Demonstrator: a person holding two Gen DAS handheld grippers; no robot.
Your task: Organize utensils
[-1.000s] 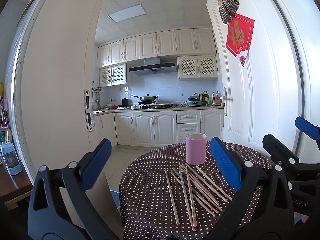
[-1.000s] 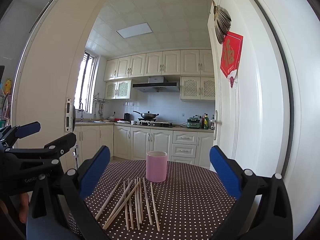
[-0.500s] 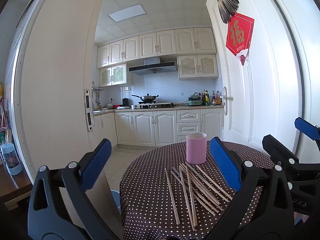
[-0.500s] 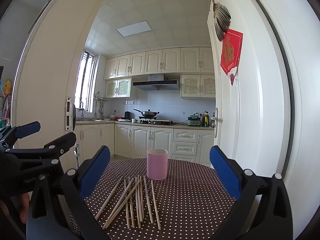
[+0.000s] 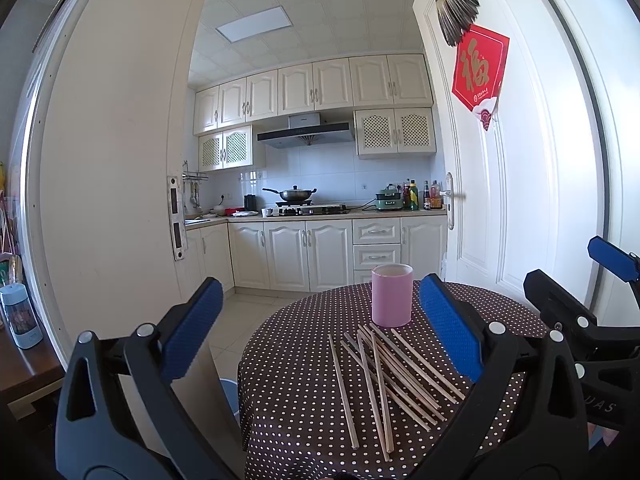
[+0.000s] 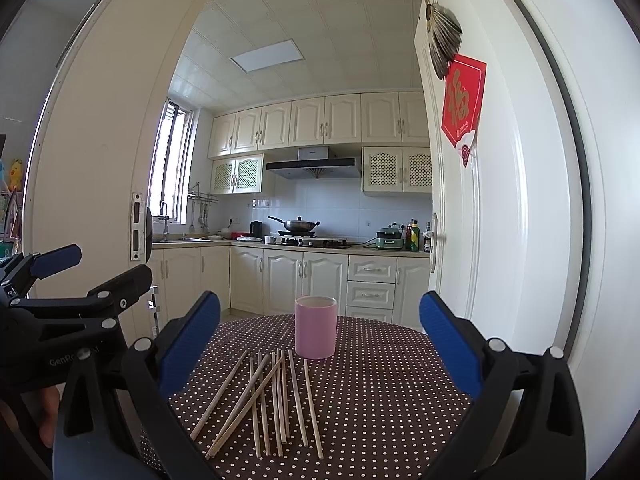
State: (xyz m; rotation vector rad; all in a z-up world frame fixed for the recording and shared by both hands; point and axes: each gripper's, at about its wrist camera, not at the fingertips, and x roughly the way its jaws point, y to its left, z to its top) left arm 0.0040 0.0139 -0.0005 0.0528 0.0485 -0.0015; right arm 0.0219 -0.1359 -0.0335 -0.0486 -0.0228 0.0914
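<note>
Several wooden chopsticks (image 5: 384, 376) lie loose and crossed on a round table with a brown polka-dot cloth (image 5: 296, 412). A pink cylindrical cup (image 5: 391, 295) stands upright just behind them. They also show in the right wrist view: chopsticks (image 6: 272, 400), cup (image 6: 315, 332), tablecloth (image 6: 384, 400). My left gripper (image 5: 320, 332) is open and empty, held above the table's near left side. My right gripper (image 6: 320, 340) is open and empty, above the table's near edge. Each gripper shows at the edge of the other's view: the right one (image 5: 576, 312), the left one (image 6: 80, 280).
A white door (image 5: 500, 184) with a red ornament stands open right of the table. A door frame (image 5: 120, 200) is at the left. A wooden side surface with a small blue bottle (image 5: 20, 316) sits far left. Kitchen cabinets and a stove lie beyond.
Both grippers have tilted down slightly, so the table, cup and chopsticks sit a little higher in the views. Nothing on the table has moved.
</note>
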